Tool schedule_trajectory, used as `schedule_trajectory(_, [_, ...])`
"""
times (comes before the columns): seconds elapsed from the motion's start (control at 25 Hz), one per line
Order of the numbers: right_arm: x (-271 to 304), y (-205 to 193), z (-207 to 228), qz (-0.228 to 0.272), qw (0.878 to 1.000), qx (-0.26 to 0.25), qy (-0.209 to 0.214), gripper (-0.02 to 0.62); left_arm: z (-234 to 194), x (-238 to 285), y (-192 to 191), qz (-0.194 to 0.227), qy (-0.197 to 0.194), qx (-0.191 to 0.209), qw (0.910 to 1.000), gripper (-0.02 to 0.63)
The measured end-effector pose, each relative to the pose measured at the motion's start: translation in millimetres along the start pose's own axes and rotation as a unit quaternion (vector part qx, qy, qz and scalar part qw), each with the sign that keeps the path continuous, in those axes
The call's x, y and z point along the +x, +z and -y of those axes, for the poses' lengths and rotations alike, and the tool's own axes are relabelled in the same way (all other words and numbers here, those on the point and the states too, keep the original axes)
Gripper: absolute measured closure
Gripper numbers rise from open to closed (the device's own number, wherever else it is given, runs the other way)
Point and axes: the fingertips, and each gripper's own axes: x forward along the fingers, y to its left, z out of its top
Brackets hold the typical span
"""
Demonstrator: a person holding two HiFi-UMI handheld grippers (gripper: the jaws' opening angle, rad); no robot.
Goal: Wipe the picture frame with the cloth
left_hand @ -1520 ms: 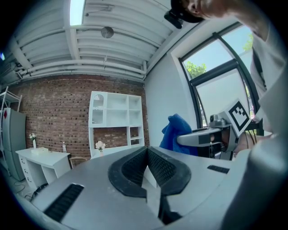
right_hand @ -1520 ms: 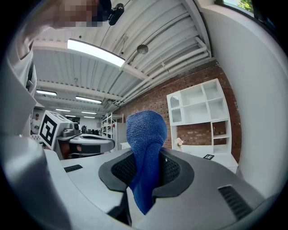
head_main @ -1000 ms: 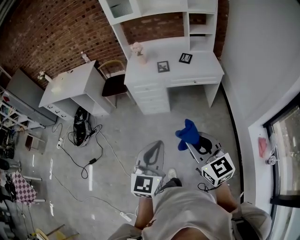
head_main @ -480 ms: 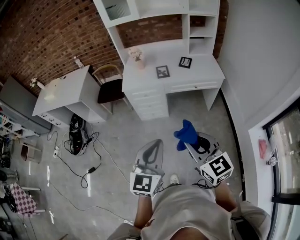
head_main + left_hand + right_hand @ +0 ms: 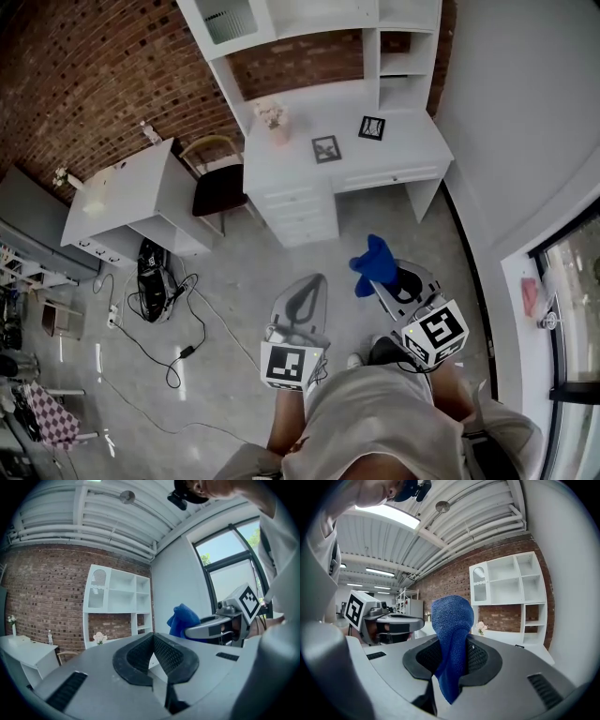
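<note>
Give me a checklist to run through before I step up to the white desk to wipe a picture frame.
Blue cloth clamped in right gripper: ok.
Left gripper empty, jaws together: ok.
Two picture frames on white desk: ok.
Frames within reach: not ok, desk is far ahead.
Cables off to the left of the path: ok.
Dirt on the frames: cannot tell.

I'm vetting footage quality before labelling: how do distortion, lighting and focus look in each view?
Head view: strong fisheye bowing the edges of the white desk, even soft light. Left gripper view: dark round vignette, bright window at right, the left claw looks soft up close. Right gripper view: ceiling light blown out upper left, blue cloth sharp.
</note>
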Motion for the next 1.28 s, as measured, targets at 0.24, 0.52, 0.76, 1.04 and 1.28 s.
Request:
schedule_trajectory(0.24, [15.3, -2.0, 16.2, -0.003, 1.000, 0.003, -0.007, 0.500, -9.8, 21.6, -3.0, -0.003, -0.006, 0.002, 1.0000, 0.603])
schedule_trajectory(0.52, [40.4, -3.6, 36.6, 0.000, 1.000, 0.009, -0.002, 0.500, -25.4, 47.2, -8.6, -0.010, -0.004, 0.001, 0.9999, 0.603])
schedule_trajectory(0.76, [66.8, -5.8, 60.0, -0.006, 1.000, 0.012, 0.008, 0.500, -41.8, 75.8, -13.6, -0.017, 0.003, -0.003, 0.9998, 0.603])
schedule_trajectory(1.04, [100.4, 8.4, 91.9, -0.006, 1.000, 0.008, 0.019, 0.500, -65.0, 113.3, -3.4, -0.015, 0.014, -0.006, 0.9998, 0.603])
schedule_trajectory(1.28, [127.5, 10.4, 118.3, -0.001, 0.999, 0.010, 0.032, 0.500, -81.4, 145.9, -3.0, -0.018, 0.024, -0.003, 0.9995, 0.603])
